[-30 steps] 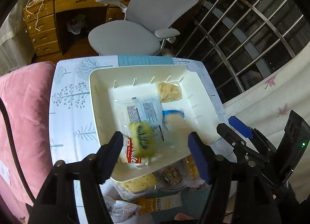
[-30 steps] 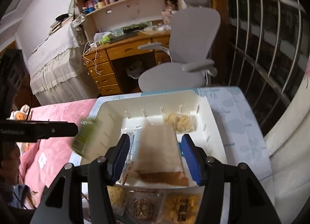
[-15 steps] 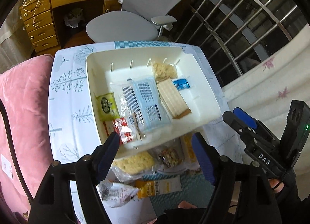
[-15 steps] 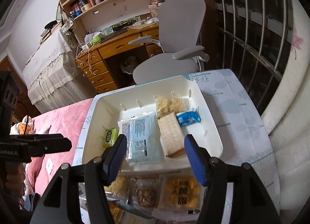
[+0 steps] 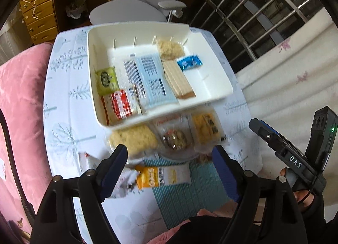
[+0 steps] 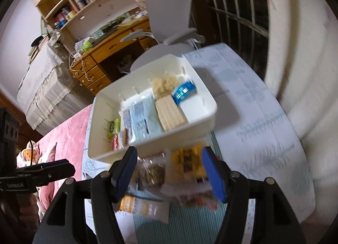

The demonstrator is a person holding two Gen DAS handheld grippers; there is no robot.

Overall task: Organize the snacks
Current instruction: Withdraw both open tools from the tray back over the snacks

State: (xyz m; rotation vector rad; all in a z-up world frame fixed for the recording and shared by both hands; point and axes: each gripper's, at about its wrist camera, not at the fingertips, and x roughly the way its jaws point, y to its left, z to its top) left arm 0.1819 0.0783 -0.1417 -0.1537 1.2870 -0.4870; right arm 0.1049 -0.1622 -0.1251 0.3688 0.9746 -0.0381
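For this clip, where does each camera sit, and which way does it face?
Left wrist: on the left gripper, angled down at the white bin; the right gripper shows at right.
Right wrist: on the right gripper, angled down at the bin; the left gripper shows at left.
Shared: the bin, loose snack packets, grey chair.

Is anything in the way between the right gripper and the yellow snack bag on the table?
No, nothing visible blocks it. The right gripper is empty with its jaws open, and the yellow snack bag lies on the table just ahead of it, in front of the white bin, beside a clear nut packet.
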